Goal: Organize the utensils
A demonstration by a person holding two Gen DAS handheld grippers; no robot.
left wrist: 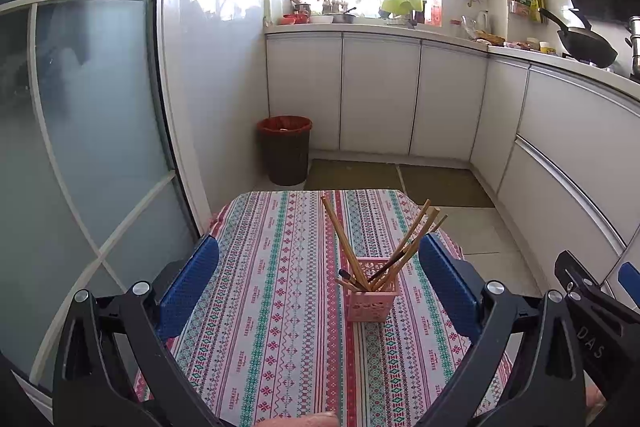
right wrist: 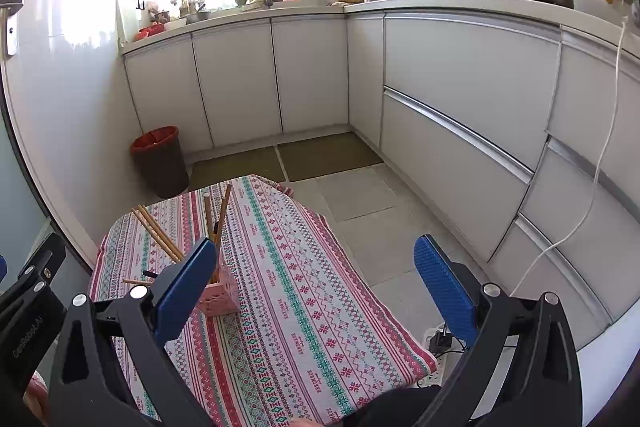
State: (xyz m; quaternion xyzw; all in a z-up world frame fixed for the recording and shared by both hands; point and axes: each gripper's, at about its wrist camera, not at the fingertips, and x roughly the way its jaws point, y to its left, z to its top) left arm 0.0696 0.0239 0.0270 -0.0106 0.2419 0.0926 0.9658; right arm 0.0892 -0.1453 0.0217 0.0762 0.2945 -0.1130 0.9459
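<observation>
A pink perforated holder (left wrist: 373,296) stands upright on the patterned tablecloth (left wrist: 280,267), holding several wooden chopsticks (left wrist: 344,243) that fan left and right. My left gripper (left wrist: 318,267) is open and empty, raised above the table, with the holder between its blue fingers (left wrist: 188,283) in view, nearer the right one. My right gripper (right wrist: 316,267) is open and empty, off to the right of the holder (right wrist: 218,295); its left finger (right wrist: 188,287) hides part of the holder. The chopsticks (right wrist: 160,235) show behind that finger.
A dark bin with a red liner (left wrist: 285,149) stands on the floor beyond the table. White cabinets (left wrist: 380,87) run along the back and right. A power strip (right wrist: 440,343) lies on the floor by the table's right edge. A glass door (left wrist: 80,107) is at left.
</observation>
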